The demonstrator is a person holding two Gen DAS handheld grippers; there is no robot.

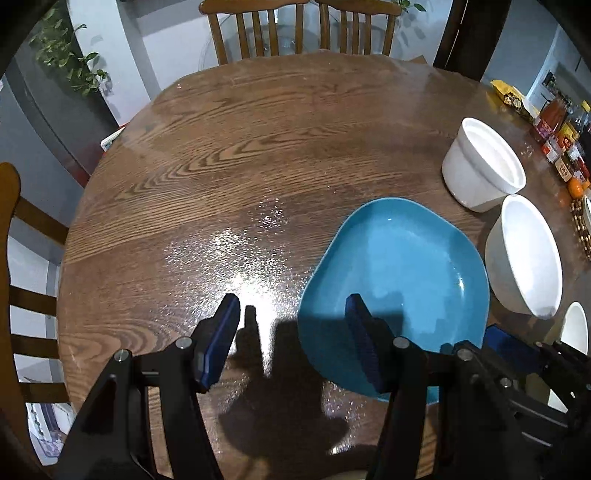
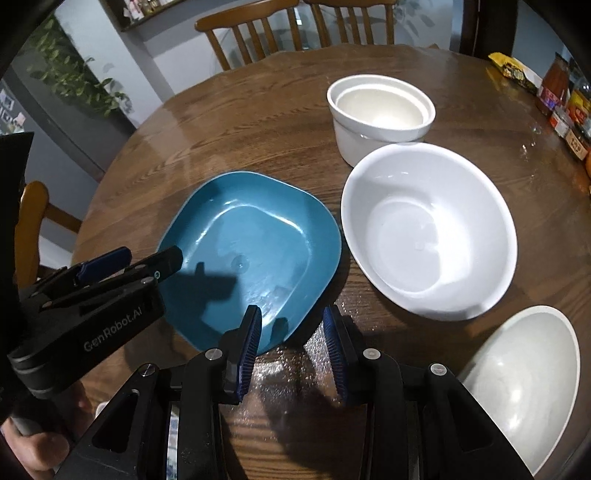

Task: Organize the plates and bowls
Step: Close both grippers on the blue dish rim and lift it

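A blue square-ish plate point(image 1: 399, 266) point(image 2: 251, 251) lies on the round wooden table. My left gripper point(image 1: 291, 306) is open, its right finger over the plate's near left rim, its left finger over bare wood. My right gripper point(image 2: 291, 314) is open and empty, its jaws astride the plate's near right edge. A wide white bowl point(image 2: 432, 225) point(image 1: 524, 254) sits right of the plate. Behind it stand two nested white straight-sided bowls point(image 2: 380, 114) point(image 1: 480, 166). A grey-white bowl point(image 2: 524, 387) point(image 1: 576, 328) sits at the near right.
The left gripper's body point(image 2: 92, 295) shows at the left of the right wrist view. Sauce jars and packets point(image 1: 557, 133) point(image 2: 565, 103) line the table's right edge. Wooden chairs point(image 1: 299, 29) stand at the far side and at the left point(image 1: 22, 280).
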